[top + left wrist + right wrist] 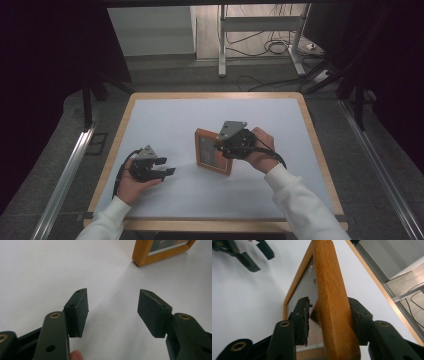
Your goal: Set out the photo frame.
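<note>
so the white-topped table with a wooden rim (pixel 150 120) carries an orange wooden picture frame (pixel 206 150), tilted up at mid-table. the right gripper (pixel 329 315) straddles its edge, seemingly loosening, so setting down remains; the left gripper (pixel 112 307) waits open, empty.

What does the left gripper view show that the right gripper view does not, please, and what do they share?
Left gripper view: the left gripper's own pads from behind, apart, nothing between, plus a fingertip.

Right gripper view: the right gripper straddling the wooden frame's edge, the table's wooden rim, and floor cables.

Both: that frame and the white tabletop.
</note>
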The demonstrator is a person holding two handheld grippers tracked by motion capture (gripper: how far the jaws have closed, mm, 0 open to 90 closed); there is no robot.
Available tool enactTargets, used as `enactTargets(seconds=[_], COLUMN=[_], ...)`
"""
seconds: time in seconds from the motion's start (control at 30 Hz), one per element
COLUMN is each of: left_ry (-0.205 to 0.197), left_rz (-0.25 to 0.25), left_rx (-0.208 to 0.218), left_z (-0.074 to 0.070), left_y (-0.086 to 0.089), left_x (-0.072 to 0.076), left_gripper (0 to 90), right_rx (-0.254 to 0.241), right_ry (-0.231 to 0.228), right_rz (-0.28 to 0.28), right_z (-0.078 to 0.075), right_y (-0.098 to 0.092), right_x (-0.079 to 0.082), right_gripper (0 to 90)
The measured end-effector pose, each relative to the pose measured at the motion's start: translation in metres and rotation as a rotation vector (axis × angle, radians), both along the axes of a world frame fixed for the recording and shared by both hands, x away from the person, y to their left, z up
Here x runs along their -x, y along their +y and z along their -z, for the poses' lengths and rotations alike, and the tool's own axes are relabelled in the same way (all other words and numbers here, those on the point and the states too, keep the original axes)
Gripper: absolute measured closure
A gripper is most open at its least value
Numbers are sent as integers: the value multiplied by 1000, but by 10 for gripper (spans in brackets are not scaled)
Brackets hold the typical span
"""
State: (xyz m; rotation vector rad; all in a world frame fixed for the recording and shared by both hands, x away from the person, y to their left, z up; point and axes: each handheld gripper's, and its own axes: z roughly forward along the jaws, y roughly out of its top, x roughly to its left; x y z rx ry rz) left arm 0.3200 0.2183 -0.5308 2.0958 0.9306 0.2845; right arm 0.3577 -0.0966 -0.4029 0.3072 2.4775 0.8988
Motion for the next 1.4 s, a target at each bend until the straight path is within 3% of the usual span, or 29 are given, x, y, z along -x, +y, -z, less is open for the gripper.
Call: enactTargets(seconds=[0.17,0.53,0.83,1.07,1.23,1.33,1.37,1.4], left_ry=[1,4,4,5,4,3,2,2], left_rz=[-1,6,8,6,3,1,2,2], left_rx=[4,-4,-6,-6,-5,-4,-5,-5], left_z=[1,1,2,2,2,2,2,2], left_y=[-1,0,0,0,0,0,0,1], left_x=[0,0,-1,-1,-1,0,0,0], left_gripper=[411,411,410,409,409,408,408,408], right_rx=[-5,-72,-78,-113,-173,-214,-249,-249], right_ry=[7,77,68,77,58,50,52,52], right_rz=[37,115,128,147,180,220,253,253], right_z=[3,15,19,18,13,11,10,10], right_y=[-1,-8,-6,-8,-13,-20,-28,-28], right_x=[-12,-44,-44,-42,-37,-33,-29,-29], right_gripper=[492,396,365,308,244,209,197,197])
